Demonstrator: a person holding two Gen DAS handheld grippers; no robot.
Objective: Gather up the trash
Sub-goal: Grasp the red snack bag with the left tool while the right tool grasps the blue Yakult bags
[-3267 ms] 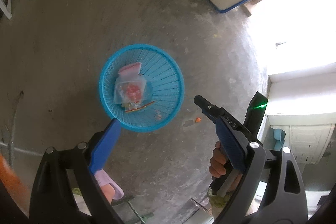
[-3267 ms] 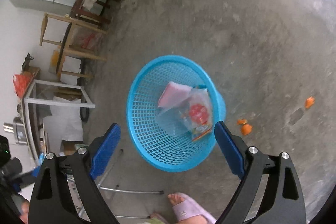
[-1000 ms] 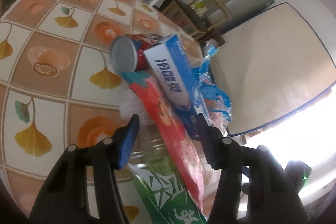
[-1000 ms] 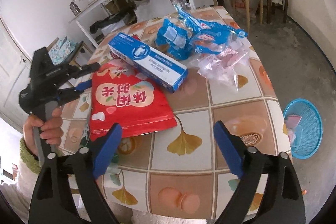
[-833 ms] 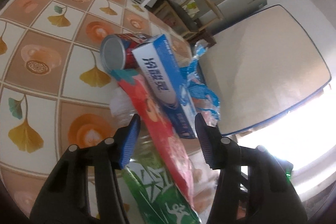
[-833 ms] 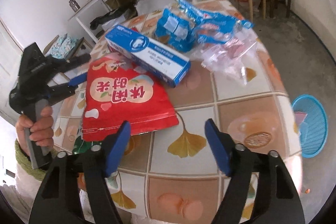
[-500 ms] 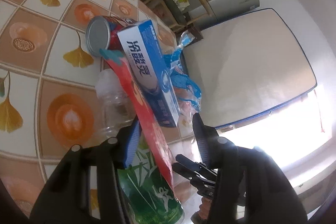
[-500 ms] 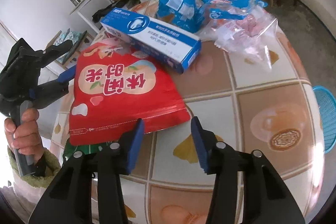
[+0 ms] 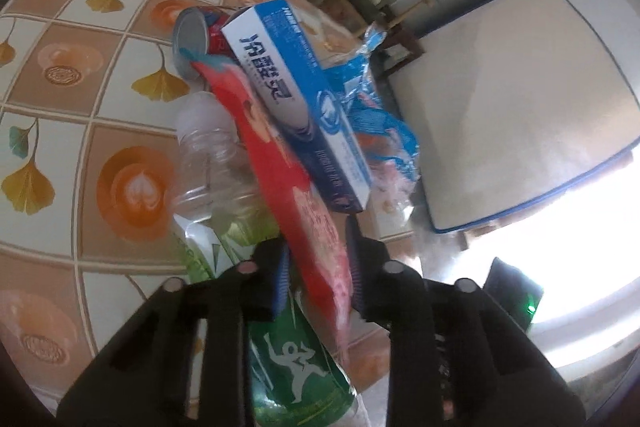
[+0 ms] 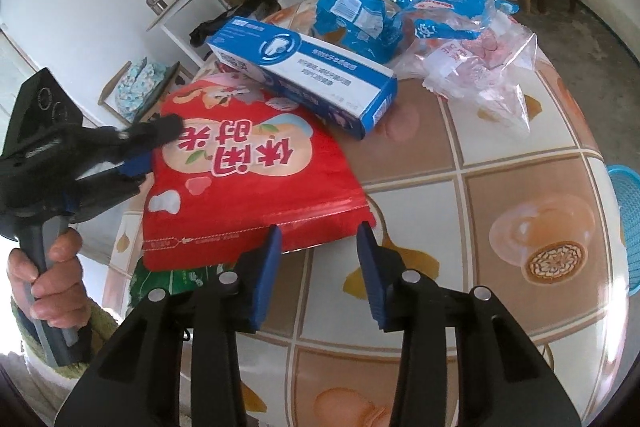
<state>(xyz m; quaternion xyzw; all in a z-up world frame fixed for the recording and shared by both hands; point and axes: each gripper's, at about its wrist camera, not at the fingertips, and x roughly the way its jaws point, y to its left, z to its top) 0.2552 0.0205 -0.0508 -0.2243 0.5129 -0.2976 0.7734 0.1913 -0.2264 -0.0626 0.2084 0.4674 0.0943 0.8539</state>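
1. The red snack bag [image 10: 244,175] lies flat on top of the trash pile at the near left of the worktop [image 10: 516,211], with its long sealed edge turned toward the right claw [image 10: 318,267].
2. The left claw [image 9: 316,271] is the nearer one. Its pads straddle the bag's side edge, which shows edge-on between them in the left wrist view. They are narrowed about that edge, but whether they already pinch it cannot be told.
3. The right claw hangs partly open and holds nothing, just short of the bag's bottom seam.
4. The blue box [image 10: 304,67] rests across the bag's far end, so a pull toward the left claw would likely drag it.
5. The blue basket [image 10: 626,227] sits on the floor beyond the worktop's right edge, well apart from the bag.
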